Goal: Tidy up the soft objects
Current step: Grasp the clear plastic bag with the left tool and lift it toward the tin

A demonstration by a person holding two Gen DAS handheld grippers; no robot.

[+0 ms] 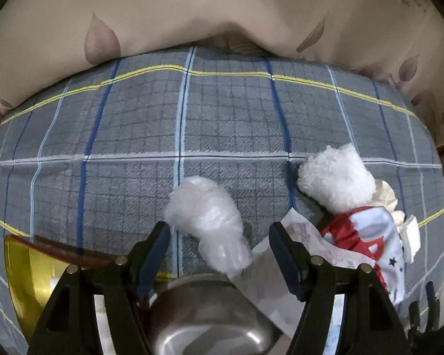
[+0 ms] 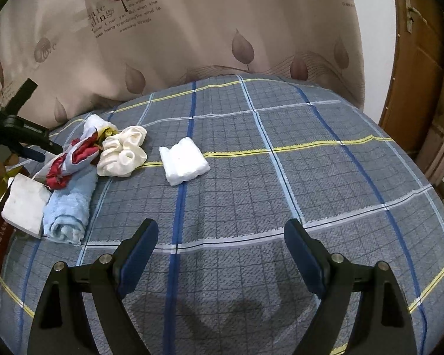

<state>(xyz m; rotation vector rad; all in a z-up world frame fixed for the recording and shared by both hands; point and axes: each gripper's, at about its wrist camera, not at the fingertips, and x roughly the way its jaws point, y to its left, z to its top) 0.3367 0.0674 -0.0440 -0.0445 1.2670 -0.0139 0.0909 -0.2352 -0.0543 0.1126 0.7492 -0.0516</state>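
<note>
Looks like the picking-up stage: the left claw (image 1: 219, 248) is spread wide, hovering right over a white plastic-wrapped bundle (image 1: 205, 216) on the plaid bed (image 2: 281, 177). The right claw (image 2: 220, 250) is spread too, holding nothing. Next move, I'd guess, is dropping left around that bundle and squeezing gently.

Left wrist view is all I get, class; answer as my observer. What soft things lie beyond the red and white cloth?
Observer: A rolled light blue towel lies beside the red and white cloth.
Operator: Anything apart from that pile?
Observer: A white folded pad lies alone on the checked bedspread.
Operator: And the right gripper?
Observer: The right gripper has its fingers open, holding nothing, above bare bedspread.
</note>
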